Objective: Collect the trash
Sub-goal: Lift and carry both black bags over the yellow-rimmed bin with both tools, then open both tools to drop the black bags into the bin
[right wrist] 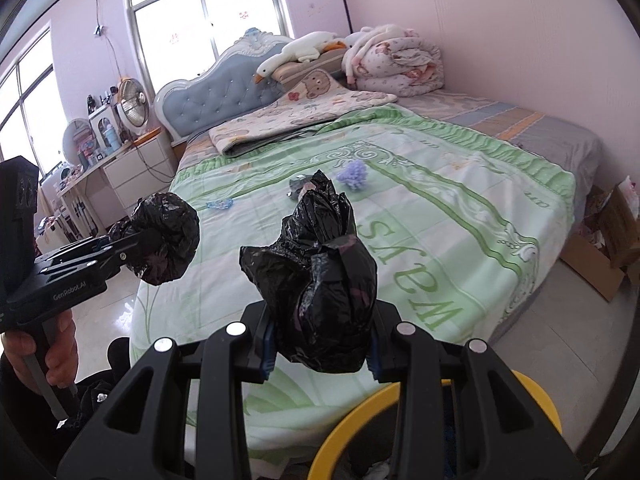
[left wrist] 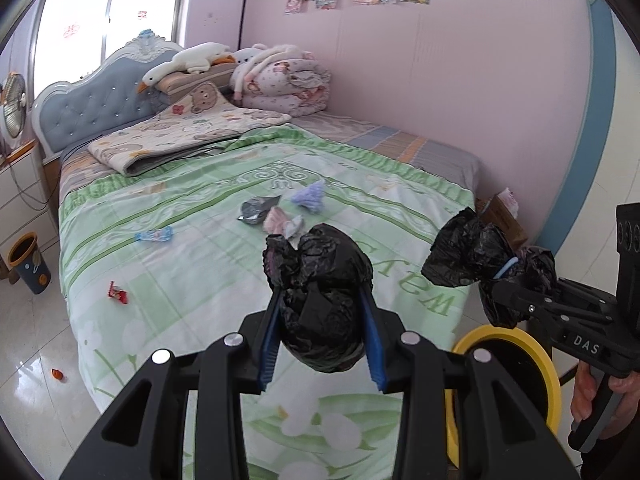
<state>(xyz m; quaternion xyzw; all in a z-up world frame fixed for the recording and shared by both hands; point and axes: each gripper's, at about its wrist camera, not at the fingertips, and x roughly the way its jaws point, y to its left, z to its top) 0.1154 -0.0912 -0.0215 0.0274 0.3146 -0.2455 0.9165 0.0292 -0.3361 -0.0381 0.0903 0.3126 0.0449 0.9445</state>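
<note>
Black bag point(left wrist: 320, 292) clamped in left gripper point(left wrist: 322, 334); second black bag point(right wrist: 320, 280) clamped in right gripper point(right wrist: 320, 344). Both above bed's point(left wrist: 180, 240) foot edge; wrappers point(left wrist: 260, 208) mid-bed.

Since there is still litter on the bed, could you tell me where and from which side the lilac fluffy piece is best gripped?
Grip the lilac fluffy piece across its narrower upper tuft, coming from above. It lies flat on the green bedspread, apart from the silver wrapper, so there is probably room beside it.
</note>
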